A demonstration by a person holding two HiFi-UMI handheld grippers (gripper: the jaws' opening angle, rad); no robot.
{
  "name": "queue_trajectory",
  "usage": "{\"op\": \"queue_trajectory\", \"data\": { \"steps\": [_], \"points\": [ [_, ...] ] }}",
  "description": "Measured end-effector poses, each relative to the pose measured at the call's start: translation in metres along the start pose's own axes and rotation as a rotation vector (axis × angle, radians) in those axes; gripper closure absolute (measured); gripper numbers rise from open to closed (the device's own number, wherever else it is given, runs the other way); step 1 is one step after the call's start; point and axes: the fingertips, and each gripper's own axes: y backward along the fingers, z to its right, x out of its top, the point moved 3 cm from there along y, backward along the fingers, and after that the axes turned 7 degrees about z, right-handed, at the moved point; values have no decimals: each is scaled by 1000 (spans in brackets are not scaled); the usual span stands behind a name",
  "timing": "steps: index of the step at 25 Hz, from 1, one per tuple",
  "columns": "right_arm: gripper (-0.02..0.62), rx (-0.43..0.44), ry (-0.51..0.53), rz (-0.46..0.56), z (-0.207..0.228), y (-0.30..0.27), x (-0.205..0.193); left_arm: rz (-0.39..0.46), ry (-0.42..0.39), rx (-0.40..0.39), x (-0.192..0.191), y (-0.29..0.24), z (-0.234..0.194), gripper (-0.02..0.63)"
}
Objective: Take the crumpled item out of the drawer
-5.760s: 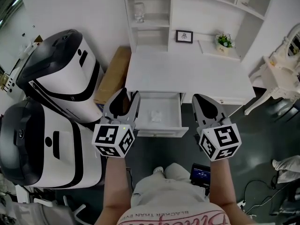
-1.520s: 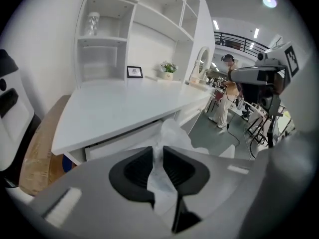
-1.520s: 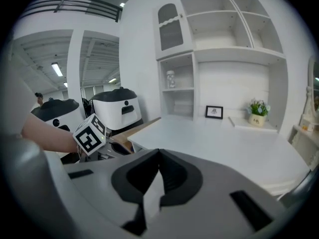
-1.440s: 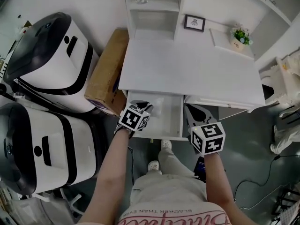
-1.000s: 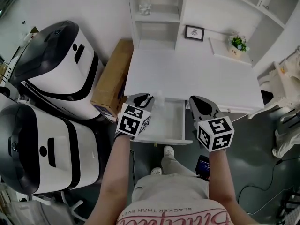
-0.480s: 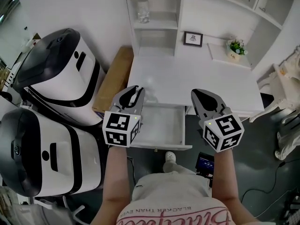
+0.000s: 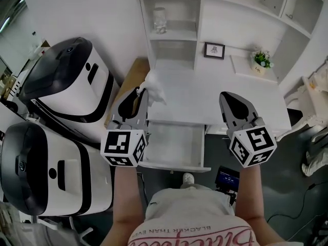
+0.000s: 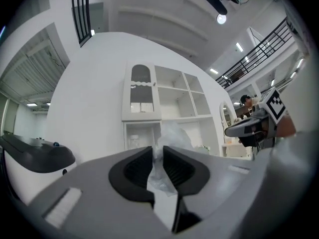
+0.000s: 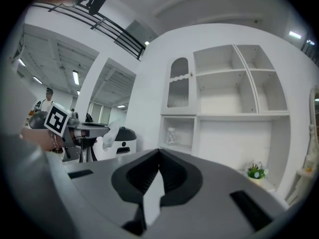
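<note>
A crumpled piece of clear-white plastic is pinched between the pads of my left gripper, held up over the desk's front left corner, above and clear of the drawer. In the left gripper view the plastic bulges out past the left gripper. The open drawer below the desk top shows a bare white bottom. My right gripper hovers over the desk's right front part, shut with nothing in it. In the right gripper view the right gripper has its tips touching.
The white desk carries a picture frame and a small plant. A glass jar stands in the shelf unit. Two large white-and-black machines and a cardboard box stand left. A dark device lies on the floor.
My left gripper reached into the drawer, closed on the crumpled plastic and lifted it up and out. The drawer now shows empty. The right gripper stayed shut beside it.
</note>
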Motion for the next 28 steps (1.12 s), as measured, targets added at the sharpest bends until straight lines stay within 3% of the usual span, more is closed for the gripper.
{"op": "queue_trajectory", "data": {
  "steps": [9,28],
  "points": [
    [589,-71,41,100,21,6,30,154,-52,91,46,1,-5,532],
    [589,-79,77,147,18,23,48,186,-62,91,58,11,12,532]
  ]
}}
